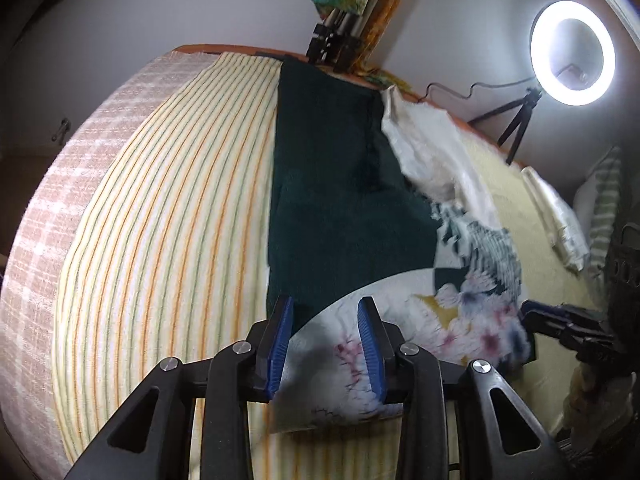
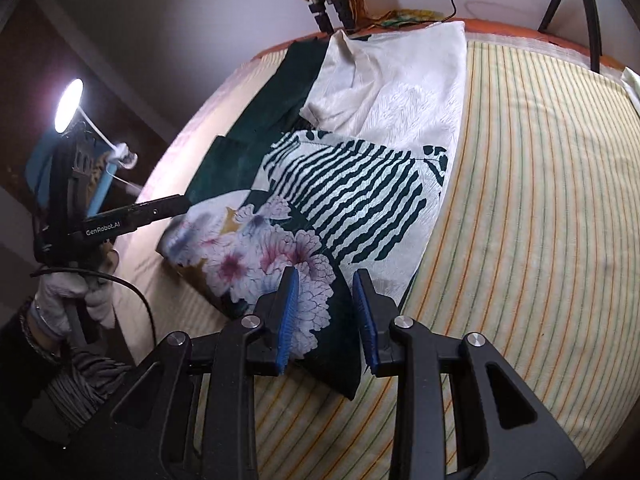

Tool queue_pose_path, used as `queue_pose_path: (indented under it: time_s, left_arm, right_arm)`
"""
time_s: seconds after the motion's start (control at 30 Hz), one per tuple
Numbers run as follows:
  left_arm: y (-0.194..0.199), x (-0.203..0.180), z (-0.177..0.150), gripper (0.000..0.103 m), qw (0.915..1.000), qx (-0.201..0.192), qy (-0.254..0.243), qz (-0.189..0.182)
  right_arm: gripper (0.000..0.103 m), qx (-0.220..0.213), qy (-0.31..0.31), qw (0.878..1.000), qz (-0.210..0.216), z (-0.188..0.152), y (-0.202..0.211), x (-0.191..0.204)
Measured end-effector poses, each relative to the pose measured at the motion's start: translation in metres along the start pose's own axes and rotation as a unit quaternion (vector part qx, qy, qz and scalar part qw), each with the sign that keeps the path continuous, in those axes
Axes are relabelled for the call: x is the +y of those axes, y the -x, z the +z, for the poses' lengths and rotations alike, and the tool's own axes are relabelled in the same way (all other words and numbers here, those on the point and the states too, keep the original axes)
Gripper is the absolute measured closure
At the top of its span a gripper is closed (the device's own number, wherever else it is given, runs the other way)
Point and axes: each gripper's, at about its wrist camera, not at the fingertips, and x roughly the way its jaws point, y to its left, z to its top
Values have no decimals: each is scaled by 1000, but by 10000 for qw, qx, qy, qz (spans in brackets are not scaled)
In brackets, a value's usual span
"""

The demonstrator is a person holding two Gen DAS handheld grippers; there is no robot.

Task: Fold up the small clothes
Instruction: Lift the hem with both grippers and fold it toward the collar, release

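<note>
1. Lying spread on the striped bedcover (image 2: 520,208): a floral printed garment (image 2: 340,208) with white, dark green and pink patches, partly over a dark green cloth (image 1: 332,184) and just below a plain white cloth (image 2: 392,88).
2. Probably thin, light and limp, judging by the soft ripples and the way the hem curls; likely a little slippery, given the sheen on the white cloth next to it.
3. Nothing fragile here; main risk seems to be dragging the green cloth underneath along with it, or bunching the bedcover.
4. Left gripper (image 1: 326,344): fingers spread, straddling the pale floral edge of the garment close to the camera, not yet pinching; cloth between the blue pads (image 1: 370,344) but visible gaps on both sides.
5. Right gripper (image 2: 326,316): fingers likewise spread, over the dark green corner with the pink flowers at the near hem, no grip yet.
6. Best hold, as a judgement: two near corners of the hem, one per gripper, pinching only the top layer deep enough that the thin fabric does not slide out.
7. Lifting low and carrying the edge over evenly seems wise, since such soft cloth sags in the middle and folds crooked if one side leads.
8. Also present: a ring light (image 1: 572,52) on a small tripod at the far edge of the bed.
</note>
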Motion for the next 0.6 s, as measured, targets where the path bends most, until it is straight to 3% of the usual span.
queue_pose_path:
  time_s: [0.1,0.2,0.37,0.4,0.53,0.6]
  left_arm:
    - [-5,10,-5,73,9996,117,120,214]
    - [0,17,-2,73,9996,47,151,231]
    - [16,21,17,61,9991,-317,139,254]
    - [18,21,23,56,9989,-394,140,204]
    - [20,18,52,53,9982,-582,47,96]
    - [17,20,68,47,9979,-637,86,-18]
  right_arm:
    - [72,140,37,9995,-268,1,-9,-5]
    - [72,116,-131,9996,-205,6,-5,-13]
    - [70,-378,-102,9987,-336,19,20,-15]
    - [67,-482,-112,9981,-379,22,24,-16]
    - [52,-917,-97,9936,-654,38,37,-25]
    - [50,-1026,-80,9909,-865,48,39,-30]
